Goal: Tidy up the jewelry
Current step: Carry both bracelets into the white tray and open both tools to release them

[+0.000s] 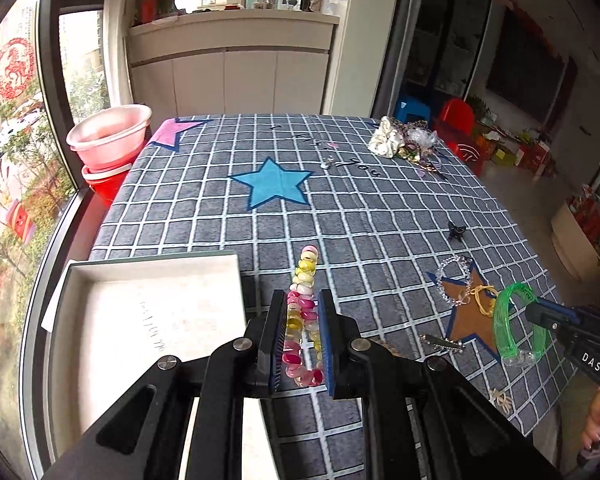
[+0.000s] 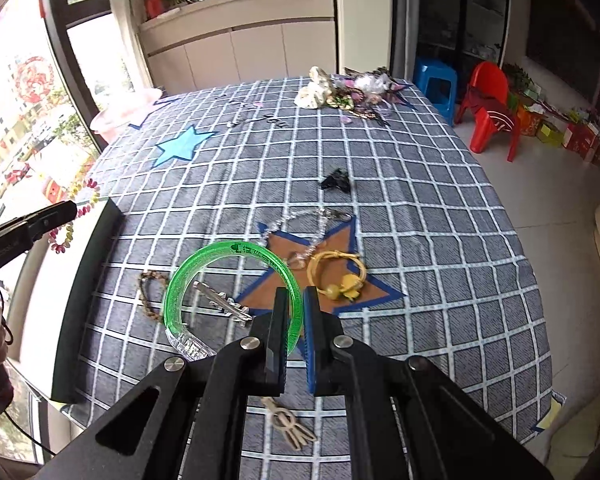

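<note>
My left claw (image 1: 303,340) is clenched on the beaded bracelet (image 1: 305,280), a loop of pink, yellow and clear beads pressed flat between the two pads, its long axis running straight ahead along the fingers and its far end jutting past the tips. My right claw (image 2: 296,320) grips the rim of the green bangle (image 2: 204,268), whose ring stands out to the left of the fingers above the surface (image 2: 420,220). The open white box (image 1: 148,312) lies just left of the left claw; its near wall shows as a dark edge in the right wrist view, and the part of its floor that I can see holds no jewelry. The coming move, as I judge it, turns on this: the box is to the left, the left claw is much the nearer, and the beaded bracelet must swing leftward over the wall; the green bangle has farther to cross. Loose on the checked cloth remain a clear bead bracelet (image 2: 300,236), a yellow cord bracelet (image 2: 340,276), a metal hair clip (image 2: 224,302), a brown braided bracelet (image 2: 150,296), a black clip (image 2: 336,181) and a far heap of scrunchies (image 2: 340,94).
</note>
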Motion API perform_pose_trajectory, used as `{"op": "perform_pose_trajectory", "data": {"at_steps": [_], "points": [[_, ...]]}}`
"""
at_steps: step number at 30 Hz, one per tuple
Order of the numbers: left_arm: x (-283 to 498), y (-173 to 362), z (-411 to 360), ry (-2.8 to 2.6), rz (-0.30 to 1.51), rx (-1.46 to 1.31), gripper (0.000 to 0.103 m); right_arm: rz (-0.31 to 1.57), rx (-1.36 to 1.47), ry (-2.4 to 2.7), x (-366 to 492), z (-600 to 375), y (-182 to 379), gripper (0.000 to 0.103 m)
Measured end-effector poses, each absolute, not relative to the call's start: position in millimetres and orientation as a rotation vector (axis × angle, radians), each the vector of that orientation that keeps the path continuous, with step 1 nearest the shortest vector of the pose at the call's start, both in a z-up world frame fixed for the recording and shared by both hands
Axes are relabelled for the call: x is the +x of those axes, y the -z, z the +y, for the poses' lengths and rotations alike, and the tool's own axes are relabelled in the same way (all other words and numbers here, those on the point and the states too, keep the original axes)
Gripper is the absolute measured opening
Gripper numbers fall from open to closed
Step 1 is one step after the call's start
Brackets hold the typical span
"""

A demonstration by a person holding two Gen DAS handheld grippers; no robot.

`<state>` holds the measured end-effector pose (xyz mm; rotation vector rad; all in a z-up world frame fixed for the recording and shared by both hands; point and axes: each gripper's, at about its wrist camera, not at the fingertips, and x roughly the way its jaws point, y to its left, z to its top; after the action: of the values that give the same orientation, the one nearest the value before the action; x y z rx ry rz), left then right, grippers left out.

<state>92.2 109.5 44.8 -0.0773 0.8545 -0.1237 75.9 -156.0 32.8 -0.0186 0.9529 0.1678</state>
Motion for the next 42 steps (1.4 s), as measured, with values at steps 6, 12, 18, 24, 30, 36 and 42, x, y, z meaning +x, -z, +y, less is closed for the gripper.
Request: {"op": "perform_pose_trajectory", "data": {"at_steps": [6, 12, 18, 24, 30, 36, 42], "points": [[79.4, -31.5, 159.6, 0.018, 0.869, -0.118, 0.023, 0.937, -0.103, -0.287, 94.9, -83.6, -43.7, 0.007], [76.7, -9.3, 198.4, -0.094, 0.897, -0.127, 0.023, 0.937, -0.177, -0.423, 113.3, -5.5, -40.3, 0.007], [78.1, 14.1, 224.0, -0.161, 0.942, -0.143, 0.023, 0.955, -0.247, -0.526, 131.1, 65.7, -22.9, 0.007], [87.2, 31.7, 234.4, -0.206, 0.978, -0.143, 0.023, 0.997, -0.289, -0.562, 152.8, 112.8, 2.9, 0.007], [91.2, 40.9, 236.2, -0.236, 1.001, -0.127, 0.024, 1.051, -0.302, -0.566, 167.7, 134.5, 26.6, 0.007], [92.9, 45.4, 234.8, -0.259, 1.016, -0.106, 0.034, 1.112, -0.313, -0.560, 176.1, 140.8, 47.7, 0.007], [90.5, 42.4, 229.4, -0.278, 1.002, -0.062, 0.068, 1.136, -0.322, -0.554, 177.7, 141.4, 55.9, 0.008]]}}
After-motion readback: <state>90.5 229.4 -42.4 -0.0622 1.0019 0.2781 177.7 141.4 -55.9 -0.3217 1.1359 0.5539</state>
